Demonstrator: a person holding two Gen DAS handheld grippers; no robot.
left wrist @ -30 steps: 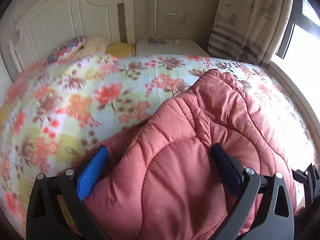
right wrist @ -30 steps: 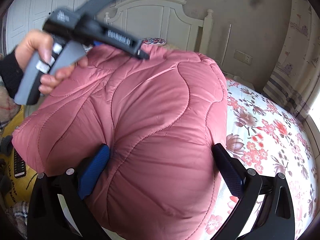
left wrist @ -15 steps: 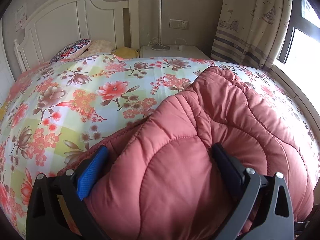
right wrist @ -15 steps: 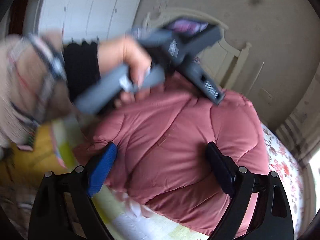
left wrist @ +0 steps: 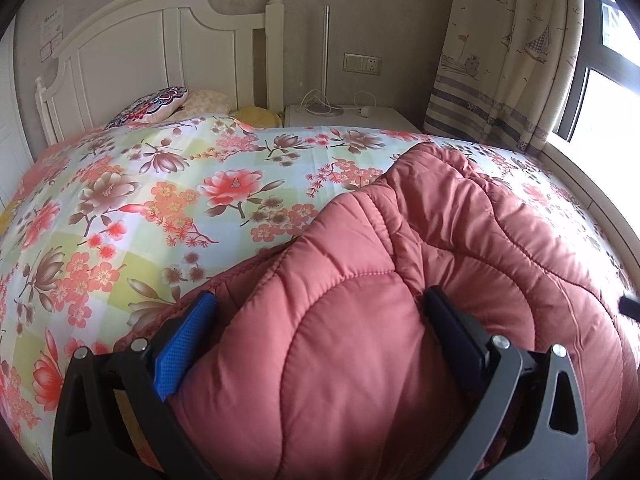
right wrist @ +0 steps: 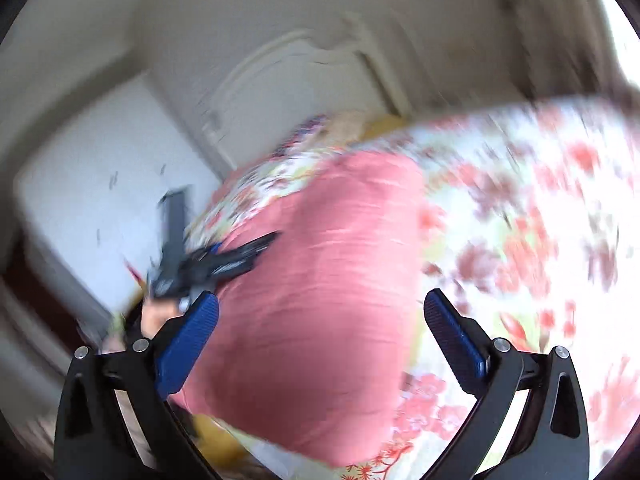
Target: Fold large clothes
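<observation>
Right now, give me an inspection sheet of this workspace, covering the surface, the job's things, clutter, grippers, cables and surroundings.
Surface: bed with a floral cover, mostly bare on the left.
Job's things: pink quilted coat bunched on the bed's right side.
Clutter: patterned pillow and yellow cushion at the headboard.
Grippers: left gripper open, coat bulging between its fingers; right gripper open above the coat, its view badly blurred.
Cables: white cord lying on the nightstand, beneath a wall socket.
Surroundings: curtain and bright window on the right.
</observation>
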